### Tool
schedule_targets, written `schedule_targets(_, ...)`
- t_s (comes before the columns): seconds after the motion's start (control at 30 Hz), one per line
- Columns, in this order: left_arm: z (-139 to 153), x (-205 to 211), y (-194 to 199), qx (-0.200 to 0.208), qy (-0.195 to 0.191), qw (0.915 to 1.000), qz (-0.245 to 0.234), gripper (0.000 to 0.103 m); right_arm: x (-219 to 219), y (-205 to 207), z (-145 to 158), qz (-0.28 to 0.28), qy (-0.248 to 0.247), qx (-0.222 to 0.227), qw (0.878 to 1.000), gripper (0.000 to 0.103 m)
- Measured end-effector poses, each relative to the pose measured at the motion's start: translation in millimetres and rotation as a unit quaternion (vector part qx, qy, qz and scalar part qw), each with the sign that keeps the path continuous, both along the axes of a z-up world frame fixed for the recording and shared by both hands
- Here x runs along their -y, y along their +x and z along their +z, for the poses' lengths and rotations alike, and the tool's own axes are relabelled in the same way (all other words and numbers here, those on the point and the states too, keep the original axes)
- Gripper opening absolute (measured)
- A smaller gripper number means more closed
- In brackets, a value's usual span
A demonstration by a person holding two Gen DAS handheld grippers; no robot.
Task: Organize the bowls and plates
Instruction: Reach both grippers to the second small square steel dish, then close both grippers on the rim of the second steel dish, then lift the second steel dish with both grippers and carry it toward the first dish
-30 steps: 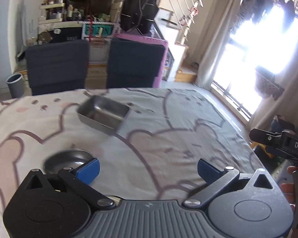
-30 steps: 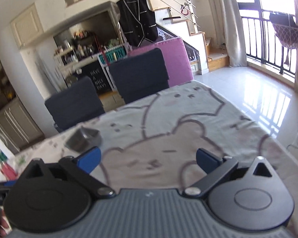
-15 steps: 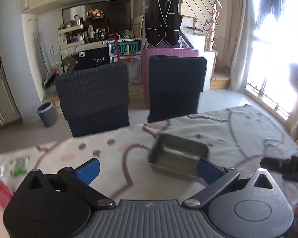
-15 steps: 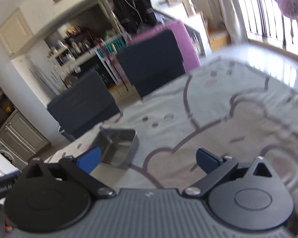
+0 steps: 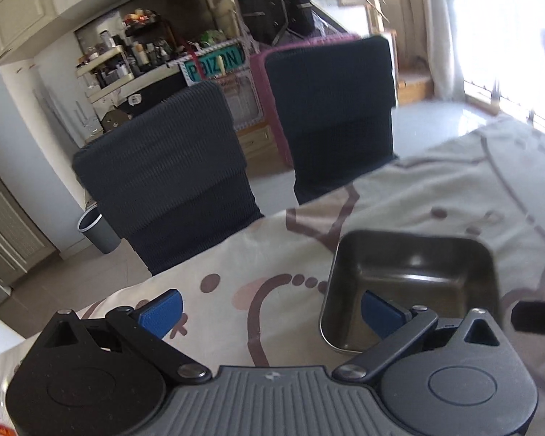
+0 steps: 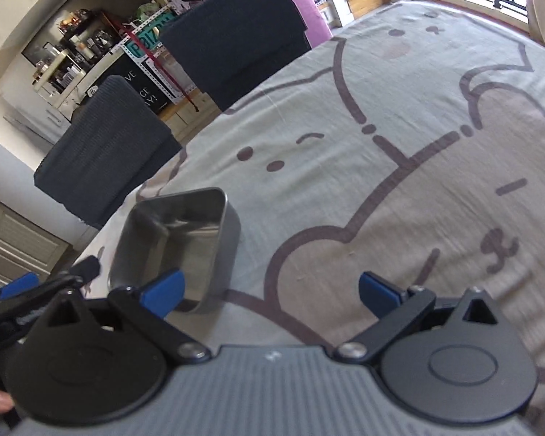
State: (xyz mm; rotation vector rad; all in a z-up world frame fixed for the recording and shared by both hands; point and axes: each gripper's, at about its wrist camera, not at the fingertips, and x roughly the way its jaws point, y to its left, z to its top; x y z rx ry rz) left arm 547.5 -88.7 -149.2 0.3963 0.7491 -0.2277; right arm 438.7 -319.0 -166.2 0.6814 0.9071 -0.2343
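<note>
A second ago the left hand-held gripper (image 5: 270,307) looked across the tabletop (image 5: 436,189) at a square metal bowl well ahead of it, with a round dark plate close by its left finger. Now it has swung and closed in: the metal bowl (image 5: 410,283) fills the lower right of the left view, and the gripper's right finger (image 5: 381,312) hangs inside or just above the bowl's near rim, which of the two cannot be told. The left finger is out over the cloth. The jaws stand wide apart and hold nothing. The round plate has dropped out of both views.

The right hand-held gripper (image 6: 270,292) has also come nearer and tipped down toward the cloth. Its jaws are apart too and hold nothing, and the bowl (image 6: 178,239) sits just ahead of its left finger.

Judging from this, the bowl is the piece in hand, and the left gripper is lining up to pinch its near wall; nothing has been lifted yet.

The right view shows what the left cannot: the bowl's outer side wall, its place near the tabletop's far edge by the dark chairs (image 6: 105,138), and the left gripper's blue tip beside it. The left view alone shows the bowl's bare inside.
</note>
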Motion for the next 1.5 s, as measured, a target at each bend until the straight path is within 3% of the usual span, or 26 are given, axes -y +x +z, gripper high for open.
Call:
schedule_targets(0.1, -8, 4, 5, 0.012, 0.02, 0.9997, -0.004, 0.103, -6, 10, -5, 0.022, -0.001, 0.006, 1.0, 0.103)
schedule_targets(0.2, -8, 5, 8, 0.022, 0.017, 0.9996, -0.006, 0.101, -21, 20, -13, 0.05, -0.044, -0.012, 0.998, 0.101)
schedule_targets(0.33, -7, 6, 10, 0.009, 0.025, 0.9996, -0.013, 0.089, -22, 20, -14, 0.043, -0.074, -0.009, 0.996, 0.086)
schedule_targets(0.4, -6, 2, 6, -0.002, 0.009, 0.9997, -0.02, 0.086, -18, 19, -14, 0.038, -0.086, 0.003, 0.996, 0.081)
schedule_targets(0.47, -5, -4, 0, -0.021, -0.02, 0.9994, -0.02, 0.072, -15, 17, -12, 0.038, -0.093, 0.014, 0.995, 0.074)
schedule_targets(0.6, -5, -17, -12, -0.067, -0.09, 0.9937, 0.01, 0.056, -8, 15, -10, 0.052, -0.073, 0.034, 0.995, 0.048)
schedule_targets(0.67, -8, -19, -18, -0.082, -0.105, 0.991, 0.015, 0.048, -11, 15, -8, 0.065, -0.08, 0.044, 0.994, 0.036)
schedule_targets(0.73, -11, -17, -24, -0.083, -0.108, 0.9906, 0.01, 0.042, -15, 17, -6, 0.081, -0.078, 0.048, 0.992, 0.017)
schedule_targets(0.8, -11, -17, -29, -0.082, -0.12, 0.9894, 0.006, 0.031, -19, 18, -4, 0.096, -0.075, 0.05, 0.991, 0.007)
schedule_targets(0.87, -10, -15, -31, -0.085, -0.133, 0.9875, 0.004, 0.019, -21, 17, -3, 0.111, -0.078, 0.053, 0.989, 0.005)
schedule_targets(1.0, -9, -10, -38, -0.081, -0.145, 0.986, -0.007, 0.006, -15, 17, -5, 0.124, -0.068, 0.055, 0.988, 0.005)
schedule_targets(1.23, 9, -6, -60, -0.076, -0.166, 0.9831, 0.007, 0.005, -6, 5, 4, 0.133, -0.064, 0.047, 0.988, 0.004)
schedule_targets(1.5, 52, -11, -114, -0.047, -0.204, 0.9772, 0.036, 0.004, 3, -36, 44, 0.17, -0.074, 0.086, 0.979, 0.004)
